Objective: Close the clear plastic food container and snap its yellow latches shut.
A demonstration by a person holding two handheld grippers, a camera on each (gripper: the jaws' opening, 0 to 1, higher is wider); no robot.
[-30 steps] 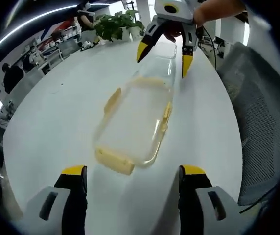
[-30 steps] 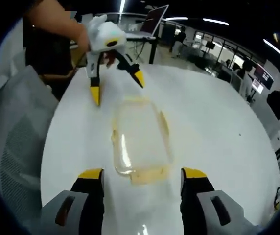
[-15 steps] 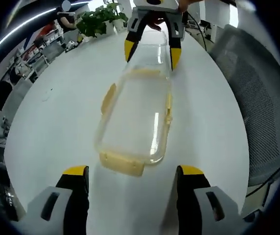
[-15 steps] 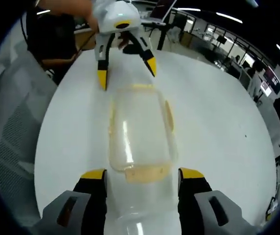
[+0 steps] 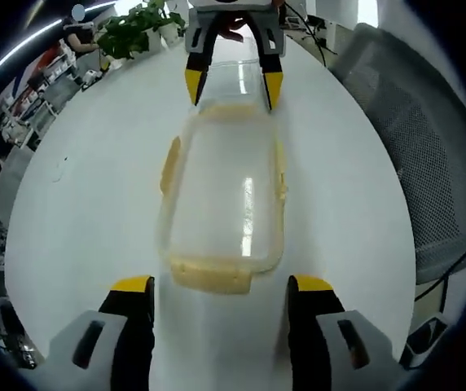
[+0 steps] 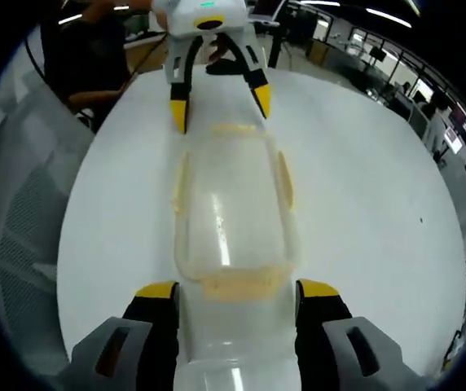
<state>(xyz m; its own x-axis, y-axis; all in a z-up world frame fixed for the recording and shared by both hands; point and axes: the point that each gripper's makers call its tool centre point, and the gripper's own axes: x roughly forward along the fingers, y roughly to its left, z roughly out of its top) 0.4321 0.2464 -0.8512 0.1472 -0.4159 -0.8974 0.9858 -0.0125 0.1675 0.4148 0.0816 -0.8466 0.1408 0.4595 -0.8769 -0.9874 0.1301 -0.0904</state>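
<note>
The clear plastic container (image 5: 221, 195) lies lengthwise on the white table (image 5: 86, 187), with pale yellow latches on its ends and long sides. My left gripper (image 5: 221, 287) is open, its jaws flanking the near end latch (image 5: 213, 277). At the far end my right gripper (image 5: 231, 83) is open too, astride that end. From the right gripper view the container (image 6: 233, 204) runs away from my right gripper (image 6: 237, 289), whose jaws stand on either side of an end latch (image 6: 237, 285). A clear plastic part (image 6: 233, 358) reaches in between them. The left gripper (image 6: 220, 107) is open at the far end.
A grey mesh chair (image 5: 428, 155) stands past the table's edge, also the chair (image 6: 17, 244) in the right gripper view. A potted plant (image 5: 135, 28) sits at the table's far side. Office desks and people lie beyond. Bare tabletop (image 6: 363, 204) flanks the container.
Both grippers have closed in on the container's two ends and lined up with its long axis. The container itself has stayed put and both grippers stay open.
</note>
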